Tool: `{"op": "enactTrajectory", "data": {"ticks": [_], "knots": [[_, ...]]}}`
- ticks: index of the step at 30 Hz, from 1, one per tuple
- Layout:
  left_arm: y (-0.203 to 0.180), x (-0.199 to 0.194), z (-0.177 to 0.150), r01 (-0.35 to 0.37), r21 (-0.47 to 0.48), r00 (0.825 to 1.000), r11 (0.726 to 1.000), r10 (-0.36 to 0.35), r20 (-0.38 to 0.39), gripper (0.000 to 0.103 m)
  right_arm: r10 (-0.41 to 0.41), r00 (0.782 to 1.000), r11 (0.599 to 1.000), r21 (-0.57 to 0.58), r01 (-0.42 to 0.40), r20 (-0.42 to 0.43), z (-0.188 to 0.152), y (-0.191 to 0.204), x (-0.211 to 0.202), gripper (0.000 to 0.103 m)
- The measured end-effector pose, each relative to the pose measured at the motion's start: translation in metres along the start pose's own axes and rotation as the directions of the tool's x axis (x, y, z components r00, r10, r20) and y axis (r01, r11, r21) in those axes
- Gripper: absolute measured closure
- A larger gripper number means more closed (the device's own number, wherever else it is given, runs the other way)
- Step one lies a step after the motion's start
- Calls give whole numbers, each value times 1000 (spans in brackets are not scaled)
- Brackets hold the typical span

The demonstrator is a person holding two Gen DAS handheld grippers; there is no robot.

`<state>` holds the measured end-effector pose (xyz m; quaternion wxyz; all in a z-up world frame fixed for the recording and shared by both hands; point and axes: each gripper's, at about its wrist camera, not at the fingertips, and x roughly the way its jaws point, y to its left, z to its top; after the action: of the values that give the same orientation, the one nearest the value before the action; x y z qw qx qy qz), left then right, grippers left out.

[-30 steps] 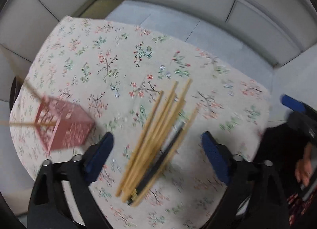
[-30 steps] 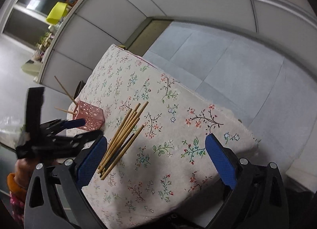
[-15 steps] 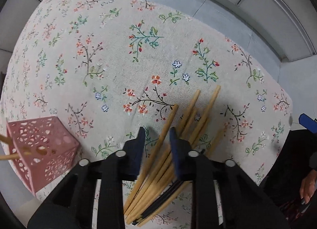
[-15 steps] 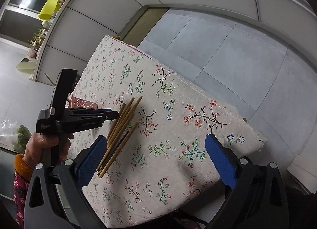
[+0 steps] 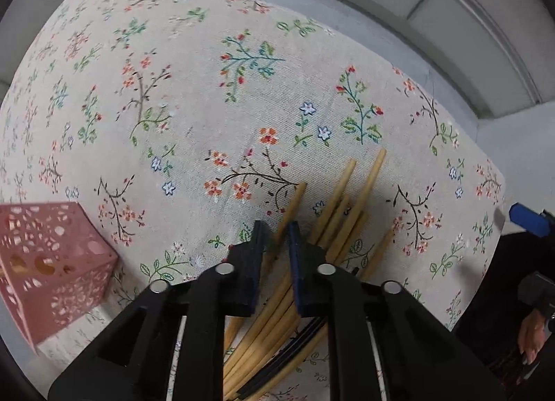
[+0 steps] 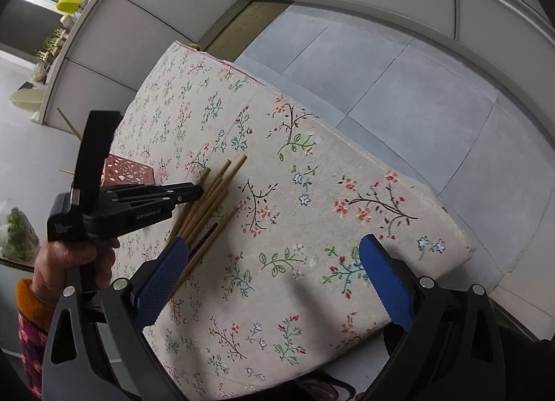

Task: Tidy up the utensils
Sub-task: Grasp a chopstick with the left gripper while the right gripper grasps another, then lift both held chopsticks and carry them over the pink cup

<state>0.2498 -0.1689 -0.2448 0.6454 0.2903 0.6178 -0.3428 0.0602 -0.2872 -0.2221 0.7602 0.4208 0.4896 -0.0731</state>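
left gripper (image 5: 274,229), lower centre of its view, jaws closing on one bamboo chopstick (image 5: 293,201) at the pile's left edge. right gripper (image 6: 267,274) spread, empty. pink holder (image 5: 52,262) at lower left. pinch only that stick, then lift straight up.

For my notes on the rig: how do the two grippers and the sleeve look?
Both are black plastic with silver pivot screws. The right gripper has textured blue pads; the left gripper has darker pads and small white lettering on its side. The sleeve is orange-cuffed over a pink pattern.
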Motion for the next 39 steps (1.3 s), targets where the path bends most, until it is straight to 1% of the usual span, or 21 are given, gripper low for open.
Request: {"op": "enactTrajectory", "data": {"ticks": [4,6,8,11,14,15,16,17,18,19,21,24,25,27,28,30,32,34,35,37,39], "knots": [[10,-8,-35,0,-54,996,999,5,95,93,0,998,998,65,4,-64,7,2,17,7],[17,-26,-62,22,-82,985,996,-8,170,93,-7,996,997,82,15,-90,12,7,26,7],[26,-54,-92,39,-118,967,992,-8,254,94,-3,994,995,100,14,-113,16,18,36,7],[33,-89,-132,48,-148,936,988,7,351,97,-3,990,992,127,22,-143,15,36,50,7],[34,-125,-164,64,-175,893,983,21,449,99,-34,986,989,140,57,-160,10,51,63,11],[32,-135,-178,62,-183,878,981,34,478,99,-53,986,988,138,75,-159,9,54,66,19],[28,-142,-186,57,-193,867,980,48,497,99,-86,983,986,129,107,-161,7,58,72,30],[26,-149,-191,55,-200,855,978,57,515,99,-102,981,985,124,124,-164,7,60,76,38],[24,-157,-202,60,-206,838,977,63,542,99,-127,978,982,118,147,-169,6,63,81,51],[22,-165,-211,67,-210,821,975,66,567,99,-145,976,979,117,165,-161,6,64,82,55],[18,-175,-218,77,-217,792,973,72,606,99,-179,976,974,120,194,-123,7,70,81,62],[15,-188,-230,110,-228,744,968,72,665,99,-208,971,971,98,220,-118,9,75,85,72],[15,-190,-232,116,-231,730,966,75,679,99,-220,969,969,88,231,-115,10,75,87,73],[11,-196,-234,122,-231,710,965,78,700,99,-243,964,965,72,251,-109,12,78,91,74],[9,-197,-232,121,-227,702,966,78,707,99,-263,960,961,59,269,-100,12,81,92,82],[5,-204,-235,121,-222,688,967,79,722,99,-273,957,959,50,279,-98,13,80,92,95],[2,-211,-238,132,-220,672,967,76,736,99,-275,958,960,28,278,-77,10,81,92,95],[5,-212,-240,141,-226,663,964,77,744,99,-275,959,961,12,276,-68,8,78,90,96],[6,-210,-241,143,-231,660,962,81,747,99,-261,963,965,15,262,-65,8,76,88,97],[8,-212,-243,157,-245,647,957,88,758,99,-218,975,976,13,219,-48,5,73,81,97],[9,-213,-245,171,-258,633,951,94,768,99,-190,982,982,-22,190,-13,4,75,70,97]]}}
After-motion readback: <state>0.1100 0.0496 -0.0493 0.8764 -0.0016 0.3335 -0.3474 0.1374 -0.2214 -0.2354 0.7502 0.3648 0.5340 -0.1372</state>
